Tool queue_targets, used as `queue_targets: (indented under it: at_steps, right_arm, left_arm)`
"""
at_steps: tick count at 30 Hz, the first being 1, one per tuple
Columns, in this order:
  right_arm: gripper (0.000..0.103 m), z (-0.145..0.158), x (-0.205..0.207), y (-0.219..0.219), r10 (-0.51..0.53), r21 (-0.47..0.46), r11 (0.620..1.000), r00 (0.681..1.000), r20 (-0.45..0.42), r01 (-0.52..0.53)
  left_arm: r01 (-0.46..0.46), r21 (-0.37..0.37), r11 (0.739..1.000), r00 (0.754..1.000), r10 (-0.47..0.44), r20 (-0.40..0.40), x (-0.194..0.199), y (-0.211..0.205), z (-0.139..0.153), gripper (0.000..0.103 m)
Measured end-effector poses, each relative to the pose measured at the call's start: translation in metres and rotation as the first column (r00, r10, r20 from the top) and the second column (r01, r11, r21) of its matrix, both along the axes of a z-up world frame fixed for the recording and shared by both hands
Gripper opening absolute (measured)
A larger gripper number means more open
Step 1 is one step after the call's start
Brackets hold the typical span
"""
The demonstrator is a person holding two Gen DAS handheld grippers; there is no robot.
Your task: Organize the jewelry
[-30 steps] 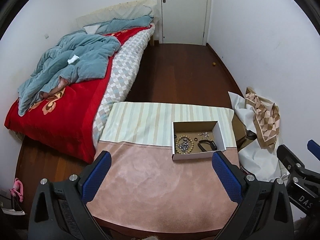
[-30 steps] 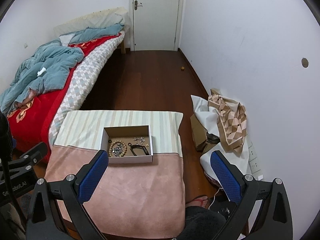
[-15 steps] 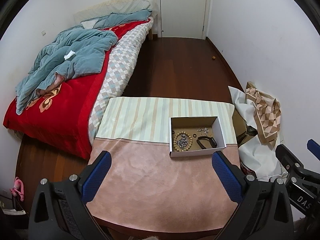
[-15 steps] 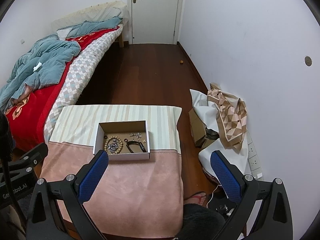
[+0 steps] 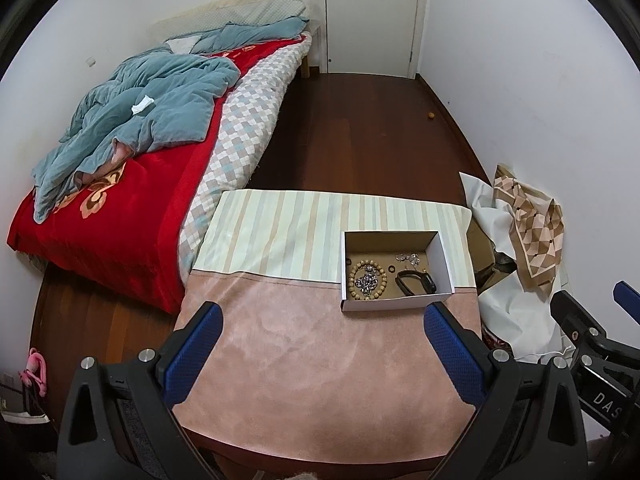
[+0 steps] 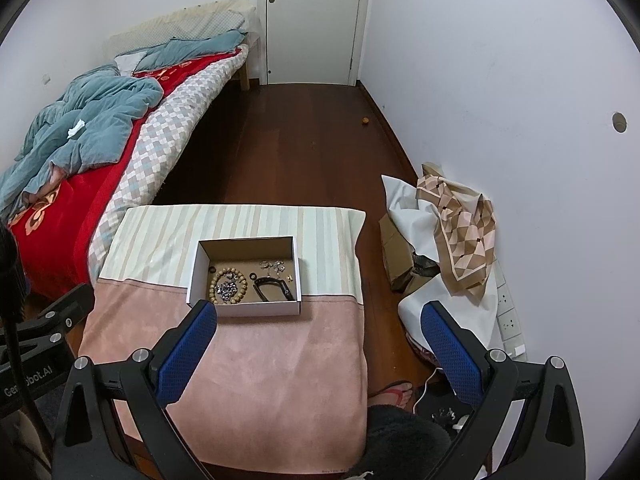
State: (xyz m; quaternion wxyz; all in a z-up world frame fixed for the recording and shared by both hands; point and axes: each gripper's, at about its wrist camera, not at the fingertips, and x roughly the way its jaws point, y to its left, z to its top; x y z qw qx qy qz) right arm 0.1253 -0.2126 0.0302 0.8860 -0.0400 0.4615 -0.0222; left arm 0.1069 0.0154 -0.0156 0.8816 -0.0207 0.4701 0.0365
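Note:
A shallow white cardboard box sits on the cloth-covered table. Inside lie a wooden bead bracelet around a silvery chain, a black band, small silver pieces and small dark rings. My left gripper is open and empty, above the pink near part of the table, short of the box. My right gripper is open and empty, near the table's right edge, below the box.
A bed with red cover and blue quilt stands left. Wood floor leads to a white door. Bags and patterned cloth lie against the right wall. A foot in a sandal is by the table.
Both cameras have tilted or moved back slightly, so the table and box sit a little lower and more central in view. Both grippers stay open; nothing in the box has moved.

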Motion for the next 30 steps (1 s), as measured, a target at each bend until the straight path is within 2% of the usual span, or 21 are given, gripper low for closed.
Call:
queue_targets:
  at_steps: [30]
  right_arm:
    - [0.103,-0.0059,-0.0039,0.0035,0.0,-0.008,1.0,1.0,-0.02,0.0]
  left_arm:
    - [0.003,0.017,1.0,1.0,-0.003,0.0,-0.0009,-0.0033,-0.0027,0.103]
